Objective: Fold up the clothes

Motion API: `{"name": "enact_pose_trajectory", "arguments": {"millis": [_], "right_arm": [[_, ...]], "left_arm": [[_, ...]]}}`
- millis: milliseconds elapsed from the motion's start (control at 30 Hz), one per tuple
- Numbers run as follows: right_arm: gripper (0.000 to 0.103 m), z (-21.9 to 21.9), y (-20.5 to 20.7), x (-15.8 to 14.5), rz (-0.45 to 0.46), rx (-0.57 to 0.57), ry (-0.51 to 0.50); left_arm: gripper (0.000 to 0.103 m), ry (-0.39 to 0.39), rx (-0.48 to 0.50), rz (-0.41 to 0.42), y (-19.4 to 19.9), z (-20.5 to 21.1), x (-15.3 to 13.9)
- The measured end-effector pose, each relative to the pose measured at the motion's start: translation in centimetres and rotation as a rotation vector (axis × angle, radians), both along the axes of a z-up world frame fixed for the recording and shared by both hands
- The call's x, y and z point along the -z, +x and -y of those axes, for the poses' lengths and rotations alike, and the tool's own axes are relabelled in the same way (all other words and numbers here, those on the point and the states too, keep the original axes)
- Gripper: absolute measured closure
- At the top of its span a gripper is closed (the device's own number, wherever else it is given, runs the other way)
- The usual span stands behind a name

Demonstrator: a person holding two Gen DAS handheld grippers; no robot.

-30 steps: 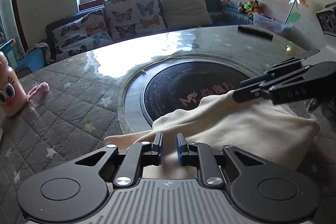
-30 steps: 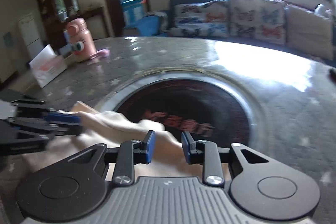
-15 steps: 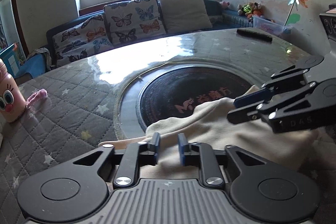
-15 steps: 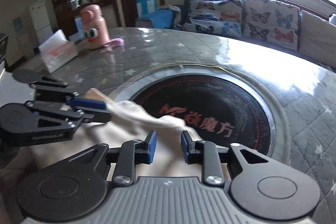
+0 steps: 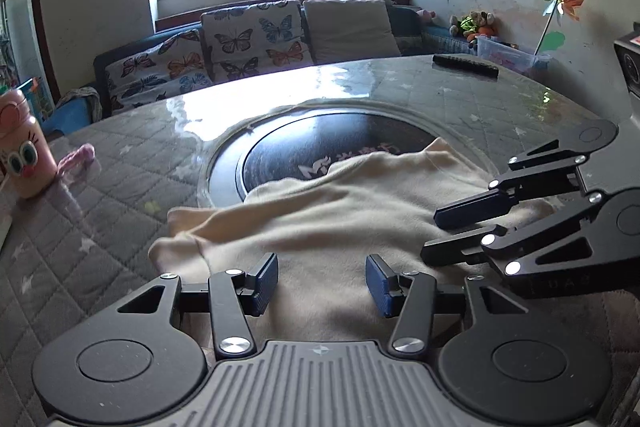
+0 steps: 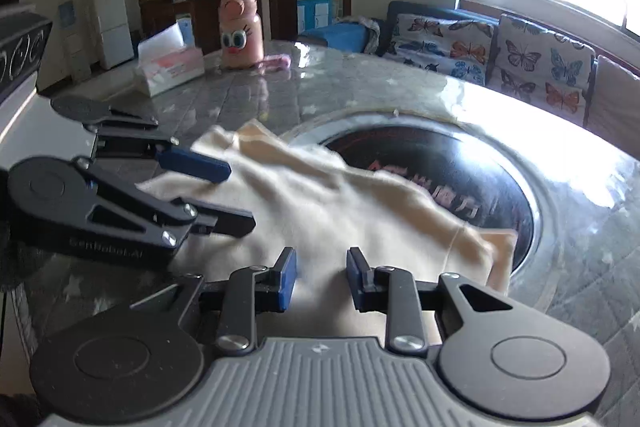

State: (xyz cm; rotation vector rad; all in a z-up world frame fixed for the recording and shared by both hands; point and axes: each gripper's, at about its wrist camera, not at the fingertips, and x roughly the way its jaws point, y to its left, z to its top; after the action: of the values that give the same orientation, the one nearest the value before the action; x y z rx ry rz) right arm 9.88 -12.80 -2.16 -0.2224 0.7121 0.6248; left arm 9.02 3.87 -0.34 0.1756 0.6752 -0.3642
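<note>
1. We see a cream garment (image 5: 340, 211) lying crumpled on the round table (image 5: 120, 195), its far edge draped over the dark round inset (image 5: 320, 143) at the table's middle.
2. Our left gripper (image 5: 322, 279) hovers over the near part of the cloth with its blue-padded fingers spread apart, released and holding nothing.
3. Our right gripper (image 6: 318, 277) is likewise released, its fingers parted above the near edge of the cloth with only fabric showing between them.
4. In the left wrist view the right gripper reaches in from the right over the cloth's right side; in the right wrist view the left gripper (image 6: 224, 191) comes in from the left over its left side.
5. A folded corner of the garment (image 6: 492, 251) rests at the right over the inset's rim.
6. Far left on the table we see a pink bottle with a cartoon face (image 6: 240, 27), a tissue box (image 6: 170, 65) beside it, and a dark remote (image 5: 466, 66) near the far right edge.
7. Beyond the table stands a sofa with butterfly cushions (image 5: 252, 39).
</note>
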Motion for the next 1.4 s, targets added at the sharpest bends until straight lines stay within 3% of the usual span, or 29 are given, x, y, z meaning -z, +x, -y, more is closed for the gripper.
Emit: {"name": "enact_pose_trajectory", "arguments": {"millis": [200, 633, 800, 867, 1033, 1167, 1400], "right_arm": [[0.076, 0.7, -1.1, -0.8, 0.022, 0.002, 0.019], [0.075, 6.2, -3.6, -0.5, -0.031, 0.100, 0.073], [0.074, 6.6, -3.3, -0.1, -0.067, 0.095, 0.072], [0.069, 6.6, -3.1, -0.4, -0.070, 0.090, 0.083], [0.068, 6.5, -1.7, -1.4, -0.047, 0.107, 0.130], [0.066, 5.9, -0.4, -0.5, -0.066, 0.120, 0.141], [0.057, 5.4, 0.5, -0.1, -0.077, 0.111, 0.136]], "left_arm": [[0.051, -0.003, -0.034, 0.018, -1.1, -0.9, -0.4], [0.051, -0.030, -0.132, 0.005, -2.1, -3.5, 0.0], [0.050, -0.049, -0.154, 0.002, -2.1, -4.1, -0.2], [0.050, -0.048, -0.165, 0.013, -1.9, -4.4, -0.6], [0.051, -0.055, -0.229, 0.019, -0.6, -5.6, -0.7], [0.051, -0.059, -0.285, -0.004, 0.3, -6.9, 0.0], [0.044, -0.065, -0.326, -0.018, 1.0, -8.1, 0.3]]}}
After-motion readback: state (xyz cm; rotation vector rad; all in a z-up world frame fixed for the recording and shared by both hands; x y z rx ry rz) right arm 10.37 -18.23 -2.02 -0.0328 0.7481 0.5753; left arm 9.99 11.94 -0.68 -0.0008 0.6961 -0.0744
